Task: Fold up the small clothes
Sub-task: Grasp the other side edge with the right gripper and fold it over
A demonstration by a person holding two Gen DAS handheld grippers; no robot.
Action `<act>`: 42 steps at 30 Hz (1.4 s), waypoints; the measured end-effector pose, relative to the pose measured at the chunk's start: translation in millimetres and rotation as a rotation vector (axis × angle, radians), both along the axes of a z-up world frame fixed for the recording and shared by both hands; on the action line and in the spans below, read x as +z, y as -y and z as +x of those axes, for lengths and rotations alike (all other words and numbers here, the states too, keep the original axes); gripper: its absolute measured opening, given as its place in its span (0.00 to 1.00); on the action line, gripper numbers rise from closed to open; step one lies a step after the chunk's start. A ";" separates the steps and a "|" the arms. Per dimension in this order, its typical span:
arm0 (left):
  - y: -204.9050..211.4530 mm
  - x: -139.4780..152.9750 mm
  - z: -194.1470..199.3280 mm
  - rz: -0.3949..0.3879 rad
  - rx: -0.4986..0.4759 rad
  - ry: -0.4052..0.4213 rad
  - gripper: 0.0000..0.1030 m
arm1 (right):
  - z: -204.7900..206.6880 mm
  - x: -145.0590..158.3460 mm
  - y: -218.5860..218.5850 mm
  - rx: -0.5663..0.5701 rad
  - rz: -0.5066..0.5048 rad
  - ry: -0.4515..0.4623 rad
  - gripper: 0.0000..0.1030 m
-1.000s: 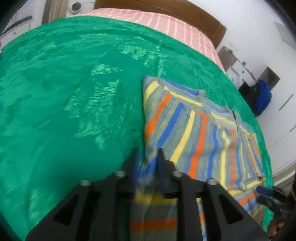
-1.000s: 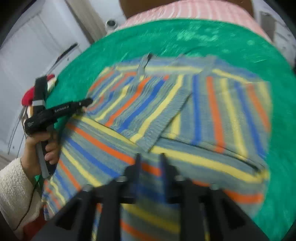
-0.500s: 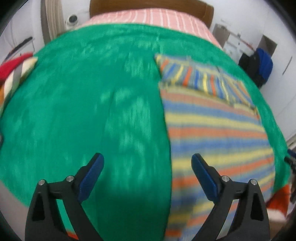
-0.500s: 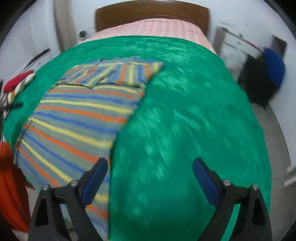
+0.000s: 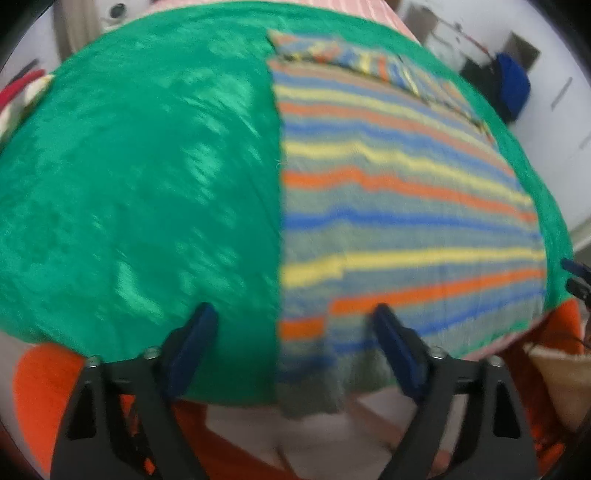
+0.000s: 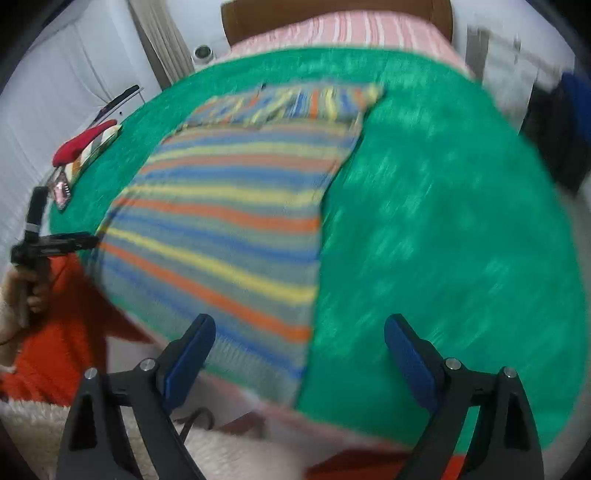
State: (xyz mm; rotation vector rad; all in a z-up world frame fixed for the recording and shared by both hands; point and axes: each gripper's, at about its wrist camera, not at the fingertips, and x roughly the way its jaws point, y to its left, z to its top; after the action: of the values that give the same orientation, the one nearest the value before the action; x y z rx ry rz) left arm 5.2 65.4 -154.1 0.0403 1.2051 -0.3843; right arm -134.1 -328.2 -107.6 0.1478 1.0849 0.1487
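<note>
A striped knit garment (image 5: 399, 206) in blue, yellow, orange and grey lies flat on the green bedcover (image 5: 147, 184), its near hem hanging over the bed's front edge. It also shows in the right wrist view (image 6: 236, 221), with a folded part at its far end. My left gripper (image 5: 291, 332) is open and empty, just off the near hem. My right gripper (image 6: 299, 339) is open and empty, near the garment's near right corner. The left gripper (image 6: 55, 243) shows at the left of the right wrist view.
A red and striped pile of clothes (image 6: 85, 144) lies at the far left edge of the bedcover (image 6: 443, 221). A pink striped sheet (image 6: 347, 31) and wooden headboard lie beyond. Dark furniture and a blue bag (image 5: 511, 85) stand at the right.
Both grippers were shut on the striped garment a second ago. They have let go, opened wide and drawn back toward the near edge of the bed. The garment now lies flat.
</note>
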 end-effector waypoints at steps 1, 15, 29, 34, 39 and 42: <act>2.8 -1.9 -2.2 0.000 -0.011 -0.009 0.75 | -2.6 -7.3 -2.1 -0.004 0.027 -0.024 0.89; -18.1 8.1 -9.1 -0.139 -0.023 -0.142 0.03 | -8.3 -23.1 -9.2 -0.002 0.127 -0.136 0.02; -1.4 75.7 171.1 -0.423 0.062 -0.020 0.04 | 137.0 52.6 67.8 -0.180 0.240 0.209 0.02; 31.0 65.4 271.3 -0.388 0.125 -0.015 0.04 | 246.2 43.4 96.0 -0.250 0.258 0.235 0.02; 51.0 44.5 331.3 -0.345 0.173 -0.023 0.04 | 336.3 29.2 116.5 -0.298 0.219 0.229 0.00; 62.9 30.5 361.2 -0.325 0.207 -0.024 0.14 | 375.9 14.8 131.2 -0.348 0.225 0.227 0.00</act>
State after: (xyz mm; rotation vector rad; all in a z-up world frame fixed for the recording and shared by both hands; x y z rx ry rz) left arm 366.4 2.5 -123.7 -0.3680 1.1450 -0.3949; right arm 241.7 -459.4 -92.9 0.5064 0.8001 -0.0262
